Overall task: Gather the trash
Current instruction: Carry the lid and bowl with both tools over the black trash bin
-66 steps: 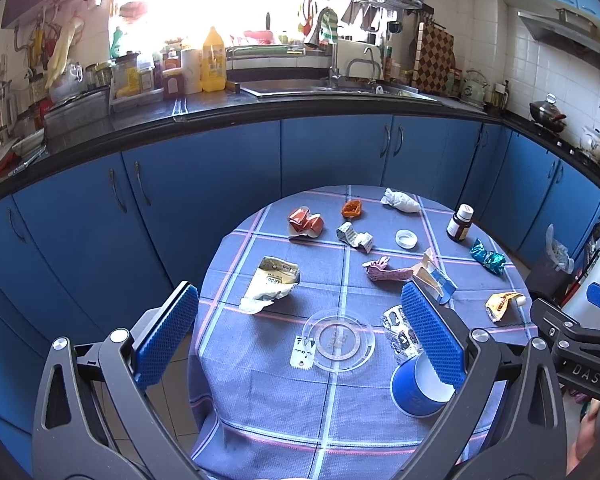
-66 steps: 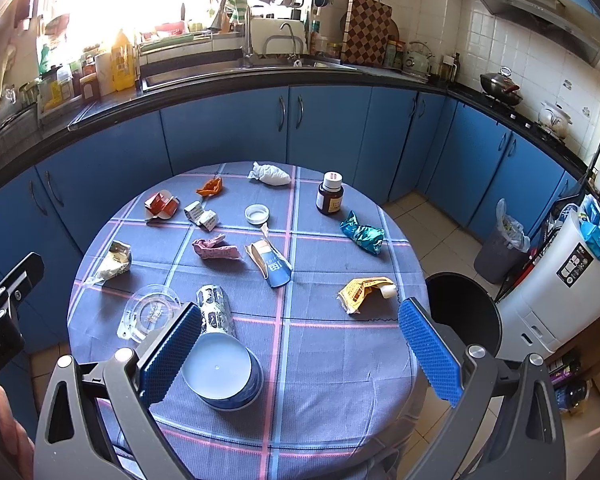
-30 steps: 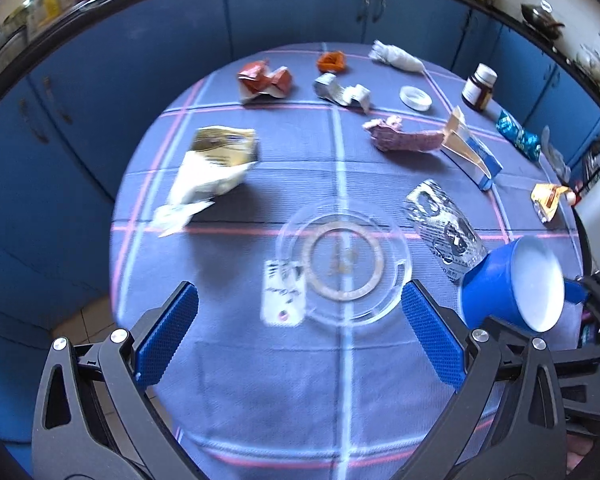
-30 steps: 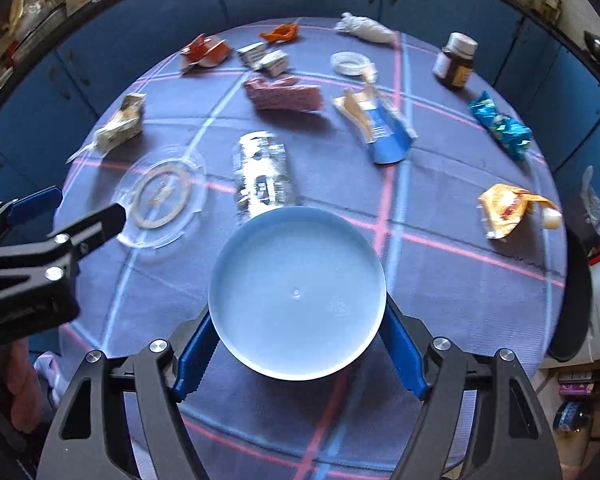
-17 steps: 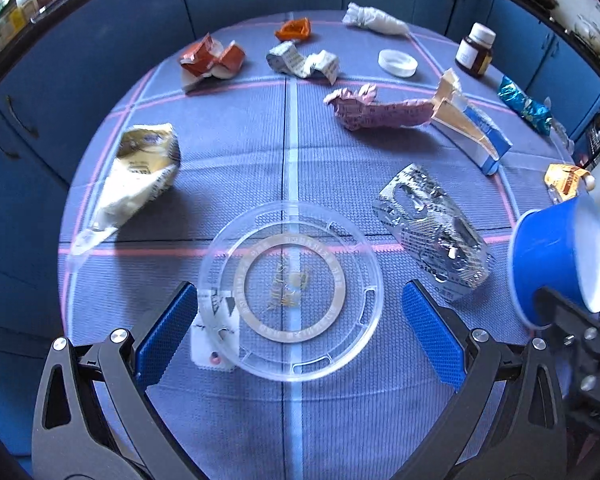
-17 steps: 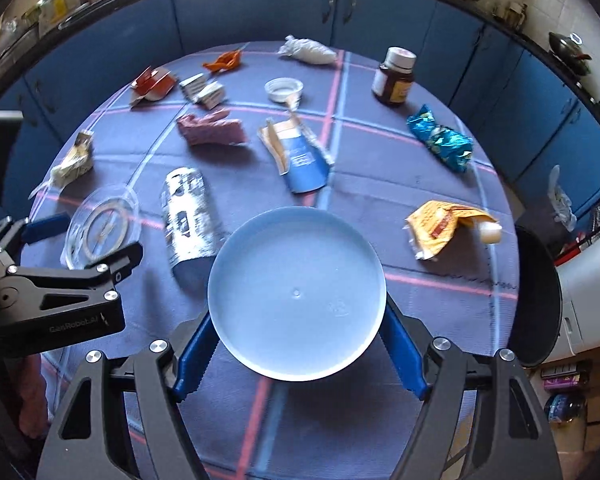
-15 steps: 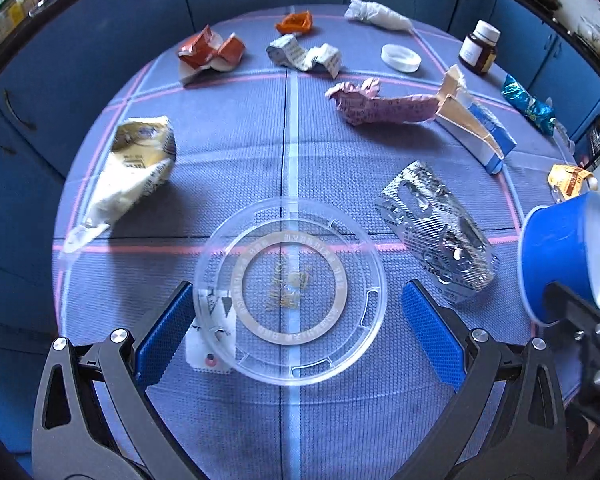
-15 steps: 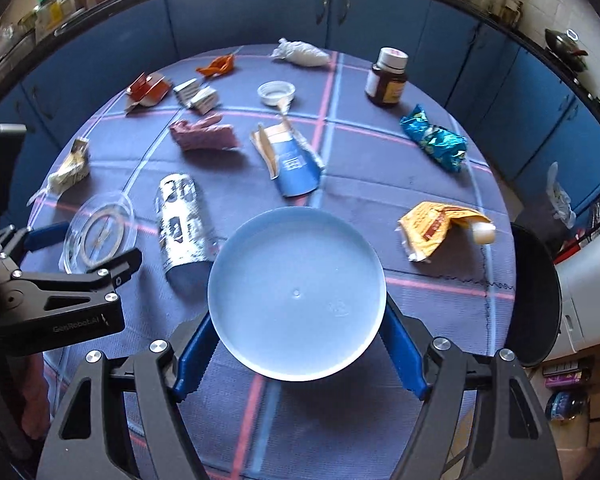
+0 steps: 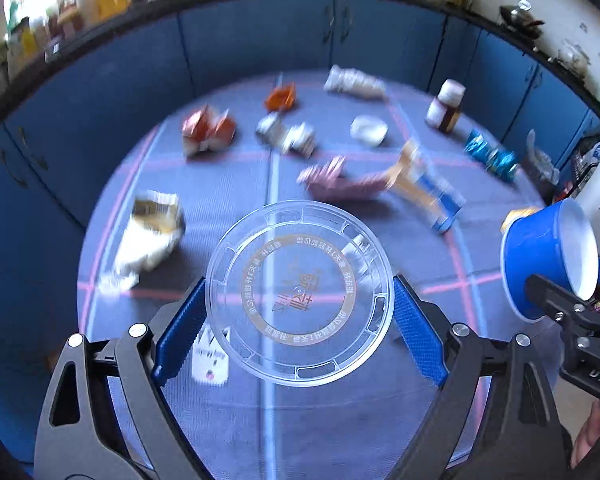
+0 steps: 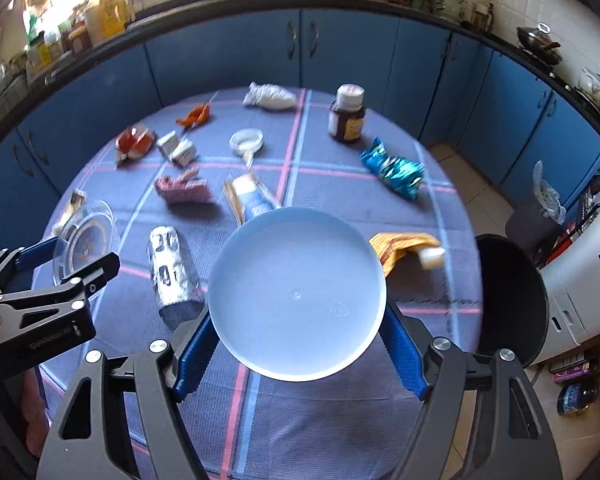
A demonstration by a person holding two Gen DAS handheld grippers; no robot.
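left tool (image 9: 299,322) grips clear lid (image 9: 299,294), right tool (image 10: 298,342) blue cup (image 10: 297,294).

Blue cup (image 10: 298,294) clamped between right gripper (image 10: 300,346) fingers (image 10: 404,346), above table (image 10: 340,420)

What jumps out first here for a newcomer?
Both tongs are full: the left tongs clamp a clear plastic lid and the right tongs clamp a blue paper cup, bottom toward the camera. Behind them, wrappers and a brown bottle litter the round table, beside a black bin.
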